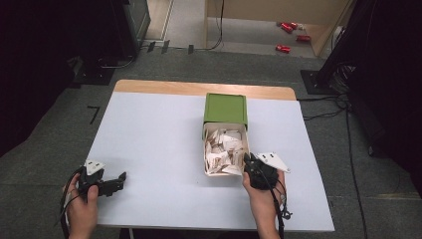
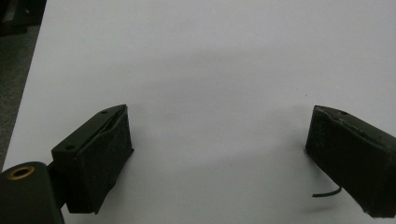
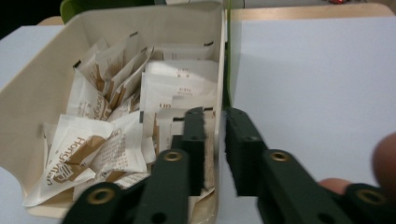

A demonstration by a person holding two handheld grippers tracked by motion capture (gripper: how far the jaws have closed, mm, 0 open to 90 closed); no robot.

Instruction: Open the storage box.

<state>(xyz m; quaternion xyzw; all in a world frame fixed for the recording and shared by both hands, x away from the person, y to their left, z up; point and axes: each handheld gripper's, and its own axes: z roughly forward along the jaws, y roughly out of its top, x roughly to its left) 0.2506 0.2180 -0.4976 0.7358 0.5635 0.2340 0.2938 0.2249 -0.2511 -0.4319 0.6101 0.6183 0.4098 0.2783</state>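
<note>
Right gripper (image 3: 215,154): we saw its jaws slightly parted, straddling the cream drawer's (image 3: 219,70) near wall, pads not pressing.
Left gripper (image 2: 219,154): spread wide, empty, well left of the drawer over bare table (image 1: 149,149).
Sachets (image 1: 223,149): inside the drawer.

A drawer (image 1: 224,149) holding packets (image 1: 223,149) juts toward the bench's (image 1: 154,149) near edge from a box (image 1: 225,108) standing near the far edge, right of centre. The right gripper (image 1: 250,160) straddles the drawer's near right wall. The left gripper (image 1: 121,179) lies near the bench's near left corner.
</note>
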